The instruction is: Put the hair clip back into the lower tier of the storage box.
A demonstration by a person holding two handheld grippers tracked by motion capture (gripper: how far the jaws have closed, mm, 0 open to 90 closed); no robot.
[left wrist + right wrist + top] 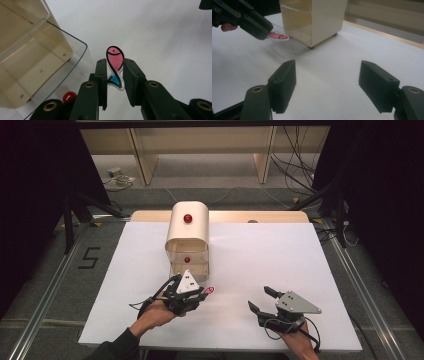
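Note:
A pink fish-shaped piece (115, 56) with a blue tail is pinched between the black jaws of my left gripper (115, 67), which is shut on it. In the high view that gripper (201, 293) holds the fish (210, 290) just above the white table, in front of the cream drawer cabinet (187, 232). The cabinet's clear bottom drawer (75, 50) is pulled out and looks empty; its red knob (69, 96) lies just left of my jaws. My right gripper (259, 297) hovers open at the front right, nothing between its fingers (284, 75).
The white table sheet (270, 255) spreads wide to the right of the cabinet. A second red knob (187, 218) sits on the cabinet's top. The right gripper view shows the left gripper (259, 32) with the fish (278, 36) beside the cabinet (324, 20).

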